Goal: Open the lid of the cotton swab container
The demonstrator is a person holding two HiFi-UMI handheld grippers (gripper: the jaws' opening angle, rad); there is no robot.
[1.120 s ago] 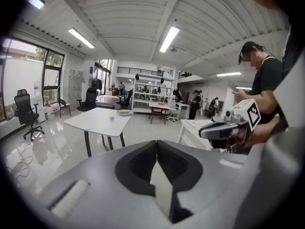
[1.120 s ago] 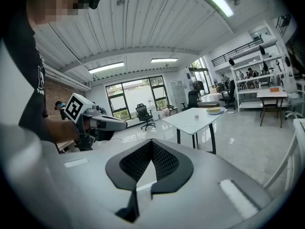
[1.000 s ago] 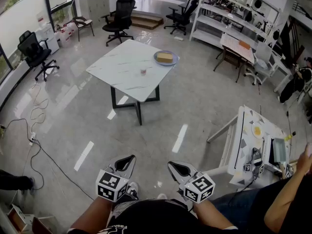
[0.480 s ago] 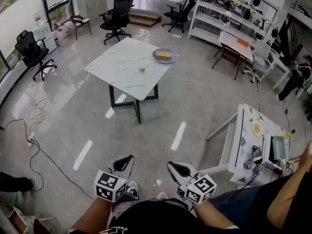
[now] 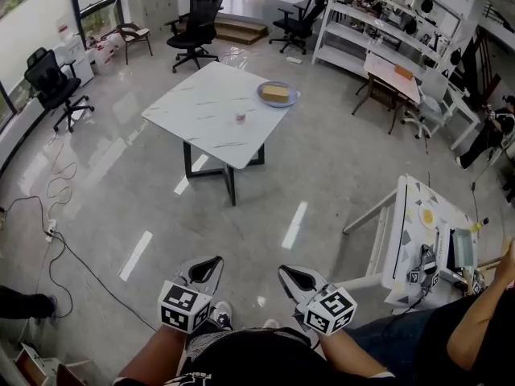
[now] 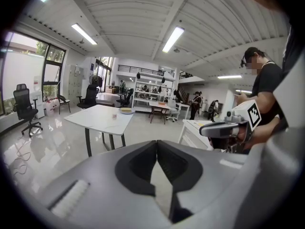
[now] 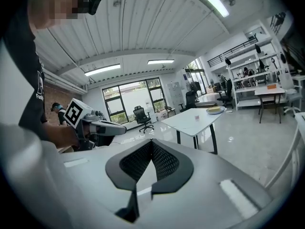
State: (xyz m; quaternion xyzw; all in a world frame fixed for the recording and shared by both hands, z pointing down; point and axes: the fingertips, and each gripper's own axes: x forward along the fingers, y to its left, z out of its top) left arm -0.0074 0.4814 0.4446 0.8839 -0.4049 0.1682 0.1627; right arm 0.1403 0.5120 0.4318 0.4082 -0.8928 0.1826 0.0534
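The left gripper (image 5: 208, 265) and right gripper (image 5: 291, 277) are both pressed together, empty. The cotton swab container (image 5: 240, 117) stands on the table (image 5: 197, 119) far ahead of them. I think it is best to come close first, then spread the jaws.

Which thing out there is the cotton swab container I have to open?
Find the square white table standing alone in the middle of the shiny floor. Only two things sit on it: a round plate carrying a tan block at the far corner, and a small container just this side of the plate. The container is the tiny upright one, far smaller than the plate.
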